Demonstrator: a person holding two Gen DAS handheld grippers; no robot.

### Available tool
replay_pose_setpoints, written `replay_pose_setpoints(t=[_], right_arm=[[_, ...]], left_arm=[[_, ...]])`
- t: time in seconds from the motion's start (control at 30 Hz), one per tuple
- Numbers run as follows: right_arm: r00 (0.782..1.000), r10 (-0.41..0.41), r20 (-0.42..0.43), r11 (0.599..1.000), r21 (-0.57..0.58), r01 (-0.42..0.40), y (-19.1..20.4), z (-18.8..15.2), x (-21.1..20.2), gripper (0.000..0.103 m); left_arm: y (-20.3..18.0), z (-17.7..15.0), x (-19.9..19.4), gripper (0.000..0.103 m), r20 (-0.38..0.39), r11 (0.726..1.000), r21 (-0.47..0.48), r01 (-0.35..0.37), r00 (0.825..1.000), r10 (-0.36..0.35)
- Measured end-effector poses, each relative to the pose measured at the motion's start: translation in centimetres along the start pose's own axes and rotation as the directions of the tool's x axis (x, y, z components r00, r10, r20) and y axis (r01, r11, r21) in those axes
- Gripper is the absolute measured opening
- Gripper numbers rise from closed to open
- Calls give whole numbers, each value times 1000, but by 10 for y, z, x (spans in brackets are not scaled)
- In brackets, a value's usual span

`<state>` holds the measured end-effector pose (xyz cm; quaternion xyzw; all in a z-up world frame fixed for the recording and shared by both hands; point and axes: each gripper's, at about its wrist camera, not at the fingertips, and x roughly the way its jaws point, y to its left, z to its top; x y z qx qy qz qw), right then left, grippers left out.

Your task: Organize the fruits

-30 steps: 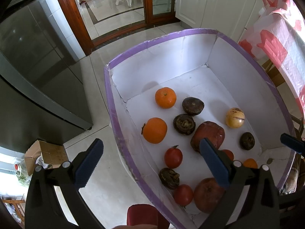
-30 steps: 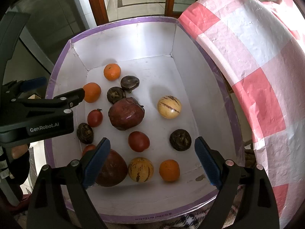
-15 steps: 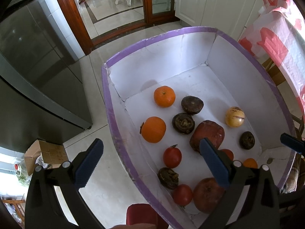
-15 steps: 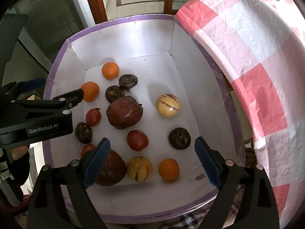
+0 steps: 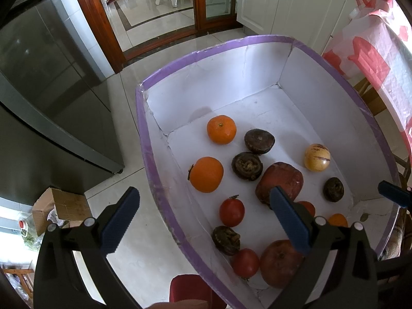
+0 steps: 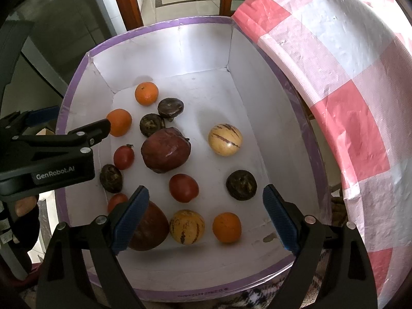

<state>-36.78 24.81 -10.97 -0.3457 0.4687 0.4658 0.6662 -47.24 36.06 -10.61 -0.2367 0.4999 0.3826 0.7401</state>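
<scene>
Both grippers hung over the white box [image 6: 159, 49] with the purple-taped rim, and neither held anything. The left gripper [image 5: 203, 216] had its blue-padded fingers spread wide, one outside the box's left wall over the tiled floor [image 5: 144, 252], the other above the fruit. The right gripper [image 6: 206, 216] was just as wide apart, hovering over the near end of the box.

All the fruit lay loose on the box floor. Two oranges [image 6: 146, 93] sat near the far left corner, with dark wrinkled fruits [image 6: 170, 107] just beside them (I could not tell what kind). A large dark red fruit [image 6: 166, 149] lay in the middle, a striped yellow melon [image 6: 225, 139] to its right and apart from it. Nearer, a red tomato [image 6: 183, 187], a second striped melon [image 6: 187, 226] and another orange [image 6: 226, 227] lay between the right gripper's fingers. A pink-and-white checked cloth [image 6: 347, 97] pressed against the box's right side.
</scene>
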Motion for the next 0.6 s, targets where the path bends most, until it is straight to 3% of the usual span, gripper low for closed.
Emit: replay_pose_setpoints(t=[0.6], right_arm=[[1000,2,-1,1000,-2,-2,-1,-2,1,87]], left_arm=[[3,1,5,102,-17,1000,-5,9,1000,-9]])
